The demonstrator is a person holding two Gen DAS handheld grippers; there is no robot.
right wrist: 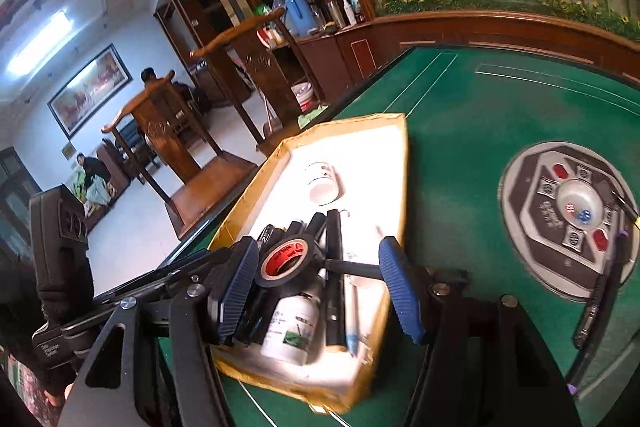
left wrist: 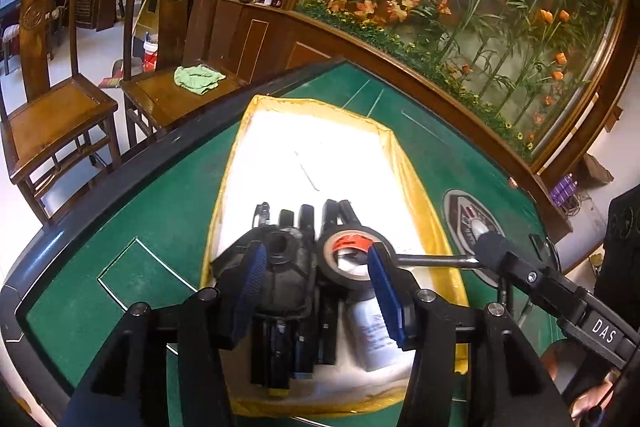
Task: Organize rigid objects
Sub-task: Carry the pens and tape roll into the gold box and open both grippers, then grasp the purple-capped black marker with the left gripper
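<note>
Two grippers over one shallow box of small goods.
Left gripper [left wrist: 316, 279] and right gripper [right wrist: 318, 279] are held spread, empty; tape roll [right wrist: 285, 259], pens [left wrist: 304, 219] and white bottle [right wrist: 294, 327] lie grouped in yellow-edged box [right wrist: 394, 135], kept together on green table [right wrist: 480, 131].

The left tongs [left wrist: 316, 283] stand wide open, their blue ribbed pads [left wrist: 252, 279] spread apart and pointing forward and down. The right tongs [right wrist: 320, 287] are likewise spread, pads [right wrist: 400, 291] well apart. In the left wrist view the right tongs reach in from the right side (a bare fingertip [left wrist: 586, 401] of the person's hand shows at the lower edge).
</note>
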